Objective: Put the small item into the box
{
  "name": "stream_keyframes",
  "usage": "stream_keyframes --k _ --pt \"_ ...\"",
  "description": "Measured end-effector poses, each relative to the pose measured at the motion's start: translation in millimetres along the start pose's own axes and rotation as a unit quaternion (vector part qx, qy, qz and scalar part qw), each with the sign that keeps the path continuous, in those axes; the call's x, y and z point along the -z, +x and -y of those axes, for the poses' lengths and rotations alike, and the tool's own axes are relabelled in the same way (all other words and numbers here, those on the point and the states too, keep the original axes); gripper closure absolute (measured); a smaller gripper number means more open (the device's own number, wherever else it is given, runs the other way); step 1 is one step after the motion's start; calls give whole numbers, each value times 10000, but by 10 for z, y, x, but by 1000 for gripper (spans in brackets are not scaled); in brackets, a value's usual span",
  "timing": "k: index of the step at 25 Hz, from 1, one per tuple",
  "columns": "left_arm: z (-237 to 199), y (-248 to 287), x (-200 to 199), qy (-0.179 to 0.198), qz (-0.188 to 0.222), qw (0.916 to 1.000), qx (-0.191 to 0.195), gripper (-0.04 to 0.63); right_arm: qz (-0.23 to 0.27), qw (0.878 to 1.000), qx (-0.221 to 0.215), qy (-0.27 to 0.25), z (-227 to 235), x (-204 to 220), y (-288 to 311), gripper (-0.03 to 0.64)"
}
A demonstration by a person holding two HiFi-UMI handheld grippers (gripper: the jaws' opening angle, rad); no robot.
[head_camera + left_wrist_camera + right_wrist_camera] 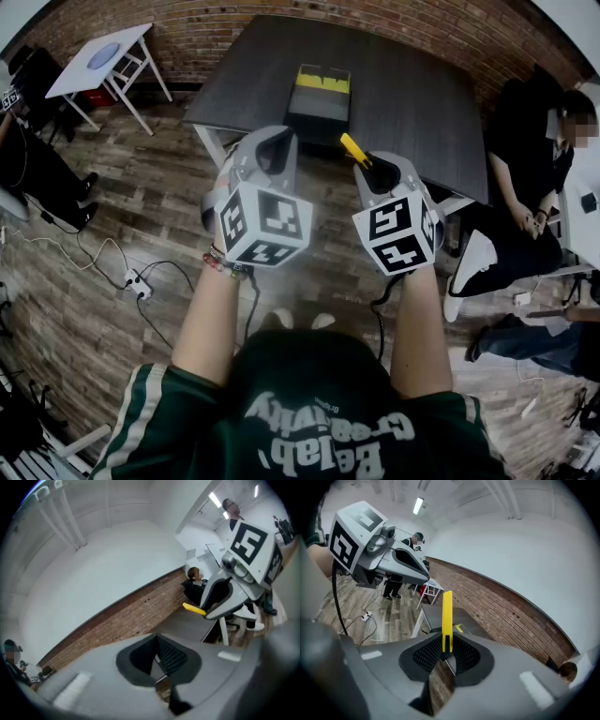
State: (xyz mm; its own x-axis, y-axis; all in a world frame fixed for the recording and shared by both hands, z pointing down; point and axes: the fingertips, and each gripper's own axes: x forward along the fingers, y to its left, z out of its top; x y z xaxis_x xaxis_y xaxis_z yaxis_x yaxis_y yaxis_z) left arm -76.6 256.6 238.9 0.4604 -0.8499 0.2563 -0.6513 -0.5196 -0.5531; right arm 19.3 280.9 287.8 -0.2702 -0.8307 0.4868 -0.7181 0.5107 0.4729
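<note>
Nearest the head camera is the wearer's dark green jersey (pixel 309 412). Both bare forearms reach out from it over the wood floor (pixel 122 234).

The small item is a thin yellow strip (pixel 446 616). It is pinched at its lower end in the right gripper (pixel 446 656), whose jaws are closed onto it. The strip's long axis runs straight out along the line of the jaws. In the head view it pokes out far and slightly left of the right gripper (pixel 375 171), its free end (pixel 354 148) aimed toward the table.

The box (pixel 319 94) is dark, with something yellow at its far end. It sits on the dark table (pixel 412 84), close to the near edge. It lies farther away than the strip and a little to the left, roughly between the lines of the two grippers. The strip is in the air short of the table, so it is not yet over the box. My judgement is that the move ahead is a reach forward and slightly left.

The left gripper (pixel 158 660) has its jaws together with nothing between them. In the head view it hangs level with the right one, just to its left (pixel 272 148). Neither gripper is clearly nearer the box, but only the right one carries anything.

The pads hide how much of the strip they cover. In the right gripper view, the strip and jaws screen most of the box. From the head view I cannot tell how the box is laid out inside. A seated person (pixel 534 178) is at the table's right end, cut off by the frame edge.
</note>
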Motion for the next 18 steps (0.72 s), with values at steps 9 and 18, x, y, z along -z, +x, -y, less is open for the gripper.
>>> stream_keyframes --k 9,18 --pt "-78 -61 57 7 65 10000 -15 592 2 10000 2 -63 -97 -75 39 545" --pt "-140 -123 102 -3 92 10000 -7 592 56 10000 37 -47 -164 -158 43 545"
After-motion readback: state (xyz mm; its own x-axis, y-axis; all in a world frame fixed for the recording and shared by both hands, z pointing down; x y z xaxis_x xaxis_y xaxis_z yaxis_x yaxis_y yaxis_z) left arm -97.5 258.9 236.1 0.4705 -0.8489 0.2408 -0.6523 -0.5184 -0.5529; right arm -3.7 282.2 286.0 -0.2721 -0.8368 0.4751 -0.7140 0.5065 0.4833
